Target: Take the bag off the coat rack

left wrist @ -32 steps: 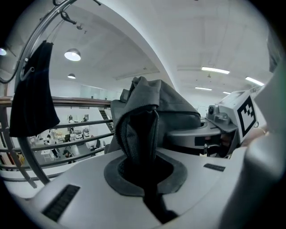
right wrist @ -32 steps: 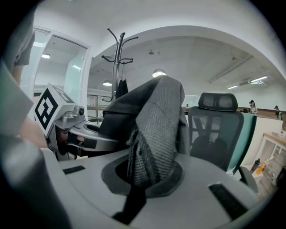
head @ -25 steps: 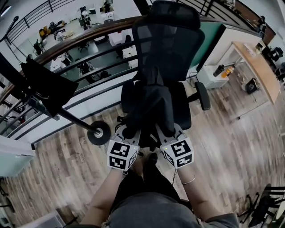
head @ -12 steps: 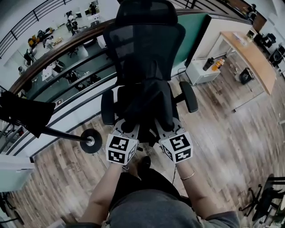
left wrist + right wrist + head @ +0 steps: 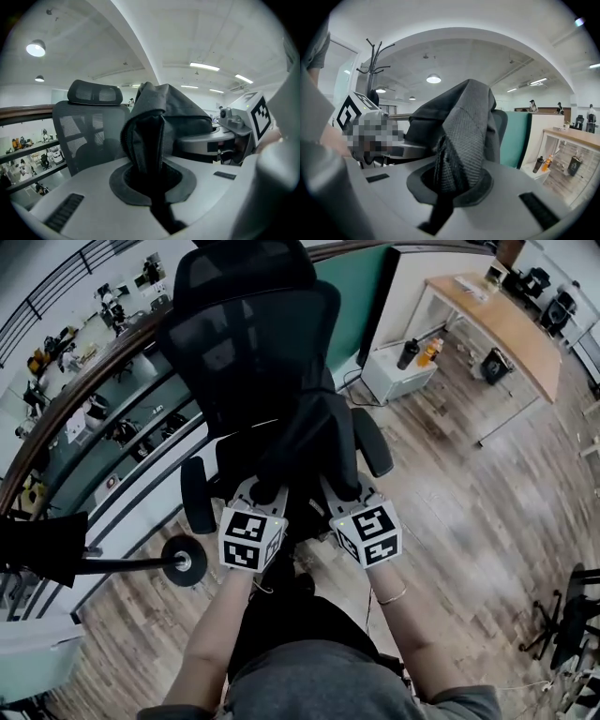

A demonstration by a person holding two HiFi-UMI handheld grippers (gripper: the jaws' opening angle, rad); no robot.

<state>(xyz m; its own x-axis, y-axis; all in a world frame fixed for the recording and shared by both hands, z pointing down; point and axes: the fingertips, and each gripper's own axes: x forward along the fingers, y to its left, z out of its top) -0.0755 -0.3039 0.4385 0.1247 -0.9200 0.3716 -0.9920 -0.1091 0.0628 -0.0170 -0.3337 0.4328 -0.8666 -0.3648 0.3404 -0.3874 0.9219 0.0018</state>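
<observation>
A dark grey fabric bag hangs between both grippers above the seat of a black mesh office chair. My left gripper is shut on the bag's left end, and folded fabric rises straight out of its jaws. My right gripper is shut on the bag's right end, its textured cloth pinched between the jaws. The coat rack's round base stands on the floor at lower left. Its hooked top shows in the right gripper view, apart from the bag.
A railing runs behind the chair over a lower floor. A teal partition, a white cabinet with bottles and a wooden desk stand at the upper right. A dark item hangs at the left edge.
Both grippers have stayed shut on the bag and carried it sideways. In the head view the chair has slid left and the coat rack base has dropped toward the lower left.
</observation>
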